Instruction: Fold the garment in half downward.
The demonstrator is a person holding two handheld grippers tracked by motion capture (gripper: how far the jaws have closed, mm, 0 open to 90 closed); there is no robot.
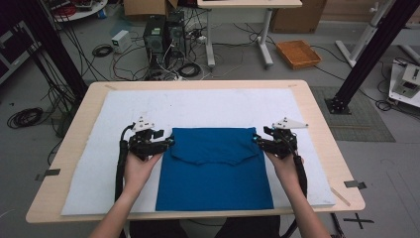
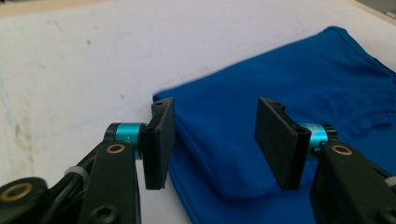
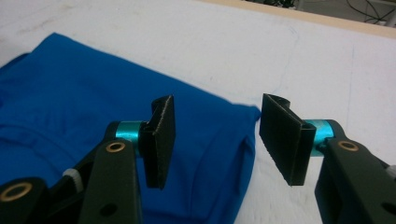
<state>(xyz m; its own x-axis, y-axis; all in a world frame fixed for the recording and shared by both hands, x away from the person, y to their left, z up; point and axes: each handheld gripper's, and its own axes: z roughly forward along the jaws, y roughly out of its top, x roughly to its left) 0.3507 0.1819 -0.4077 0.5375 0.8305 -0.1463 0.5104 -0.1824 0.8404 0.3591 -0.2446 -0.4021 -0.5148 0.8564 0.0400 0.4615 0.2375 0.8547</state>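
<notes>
A blue cloth lies folded on the white mat, its top part doubled over towards the person. My left gripper is at the cloth's upper left corner with its jaws apart. In the left gripper view the blue cloth lies below and beyond the left gripper, and no pad presses on it. My right gripper is at the upper right corner, also with jaws apart. In the right gripper view the cloth's corner lies under the right gripper, free of the pads.
The white mat covers most of the wooden table. On the floor behind the table are computer towers, tangled cables and an orange tray. Black frame posts stand at both sides.
</notes>
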